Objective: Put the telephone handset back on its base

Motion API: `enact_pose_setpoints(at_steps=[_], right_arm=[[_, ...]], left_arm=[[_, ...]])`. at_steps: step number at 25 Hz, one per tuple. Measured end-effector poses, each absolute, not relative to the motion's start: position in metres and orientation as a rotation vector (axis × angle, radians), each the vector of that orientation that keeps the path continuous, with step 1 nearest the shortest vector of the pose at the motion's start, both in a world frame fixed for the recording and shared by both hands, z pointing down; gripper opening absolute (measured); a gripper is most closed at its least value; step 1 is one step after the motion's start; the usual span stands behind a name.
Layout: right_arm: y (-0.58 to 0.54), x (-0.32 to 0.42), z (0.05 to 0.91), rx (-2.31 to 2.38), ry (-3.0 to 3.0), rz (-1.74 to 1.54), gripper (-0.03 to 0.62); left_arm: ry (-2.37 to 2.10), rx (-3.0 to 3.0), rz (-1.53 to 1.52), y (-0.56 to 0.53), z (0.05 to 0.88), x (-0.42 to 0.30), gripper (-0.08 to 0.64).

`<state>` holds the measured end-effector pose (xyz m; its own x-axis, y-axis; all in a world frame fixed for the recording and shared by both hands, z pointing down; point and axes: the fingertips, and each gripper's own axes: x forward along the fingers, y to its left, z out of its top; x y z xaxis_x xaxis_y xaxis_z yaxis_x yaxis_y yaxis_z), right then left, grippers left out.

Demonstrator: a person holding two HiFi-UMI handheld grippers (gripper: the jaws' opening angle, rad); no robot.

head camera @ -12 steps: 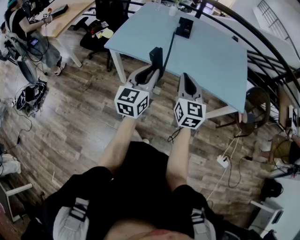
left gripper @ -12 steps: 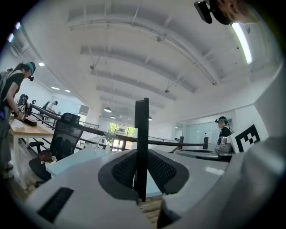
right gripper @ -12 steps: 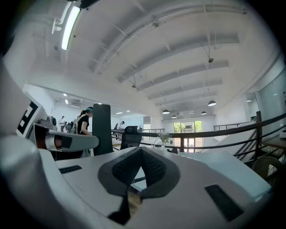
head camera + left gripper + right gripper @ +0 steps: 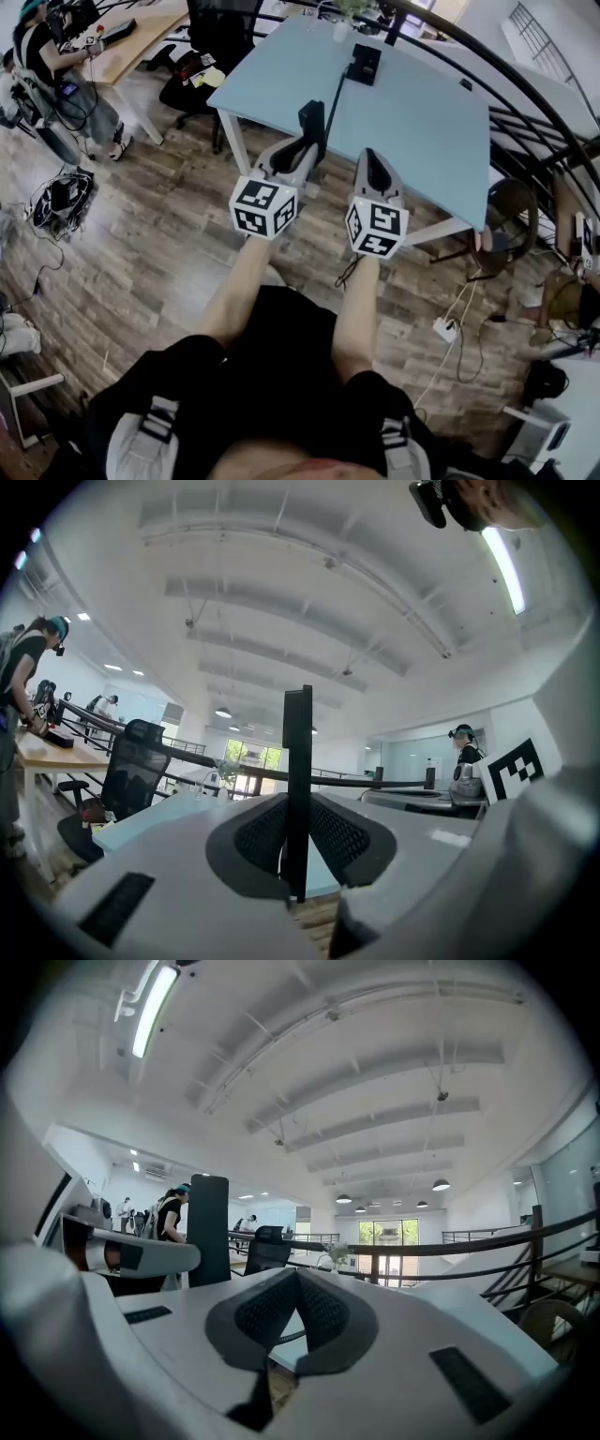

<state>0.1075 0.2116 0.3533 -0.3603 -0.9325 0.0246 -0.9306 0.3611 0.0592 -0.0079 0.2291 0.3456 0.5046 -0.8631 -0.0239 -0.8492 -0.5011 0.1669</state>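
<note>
Base (image 4: 364, 64) drifted slightly nearer | L gripper (image 4: 302, 145) grips handset (image 4: 312, 114) upright | base ahead-right on table (image 4: 422, 122) | R gripper (image 4: 373, 161) closed, empty

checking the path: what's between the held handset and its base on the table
Head view: only the black cord on the bare blue table between handset and base.

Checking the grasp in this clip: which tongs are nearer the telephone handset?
Left. The left tongs are clamped on the upright handset. The right tongs are level beside it on its right, closed and empty, not touching it.
</note>
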Motion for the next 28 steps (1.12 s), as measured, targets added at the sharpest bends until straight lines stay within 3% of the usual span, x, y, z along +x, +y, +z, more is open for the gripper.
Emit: enact_pose_setpoints(at_steps=[16,28], right_arm=[[0.173,0.101,0.344,1.750,-2.609,-0.023,-0.006],[0.052,0.124,0.370,1.820,-2.504,0.015,-0.006]], left_arm=[[-1.521,2.591,-0.191,0.196,0.337,-0.032,0.064],[-1.399,2.601,-0.234,0.053,0.351,-0.020,0.064]])
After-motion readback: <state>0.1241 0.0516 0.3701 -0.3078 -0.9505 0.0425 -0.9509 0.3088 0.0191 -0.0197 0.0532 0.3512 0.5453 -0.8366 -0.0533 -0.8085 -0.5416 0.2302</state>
